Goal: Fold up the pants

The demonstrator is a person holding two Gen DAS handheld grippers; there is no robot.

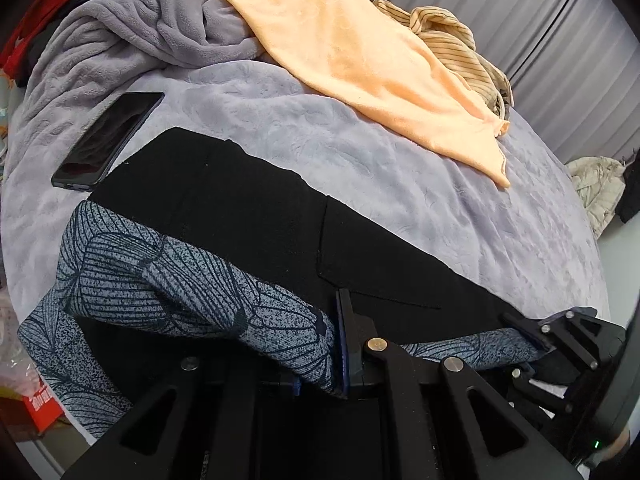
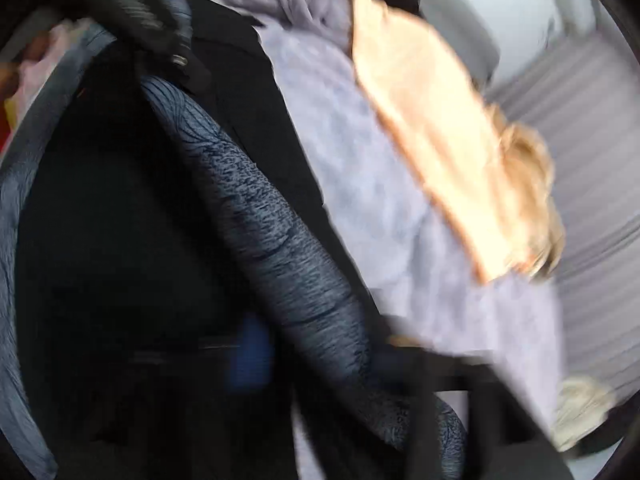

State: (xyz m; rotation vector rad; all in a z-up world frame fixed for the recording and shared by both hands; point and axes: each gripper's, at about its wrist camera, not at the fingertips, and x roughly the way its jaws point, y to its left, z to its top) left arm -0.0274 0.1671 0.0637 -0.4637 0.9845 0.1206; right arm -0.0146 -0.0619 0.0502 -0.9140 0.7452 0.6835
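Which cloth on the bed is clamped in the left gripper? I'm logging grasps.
The black pants with the blue leaf-patterned band, pinched in the left gripper. The peach towel and striped garment lie untouched further back.

The whole right wrist view is smeared by motion, so the right gripper point(image 2: 256, 356) shows only as dark streaks and its jaws cannot be read. In the left wrist view the pants point(image 1: 224, 216) are cut off near the lower edge behind the left gripper point(image 1: 320, 364).
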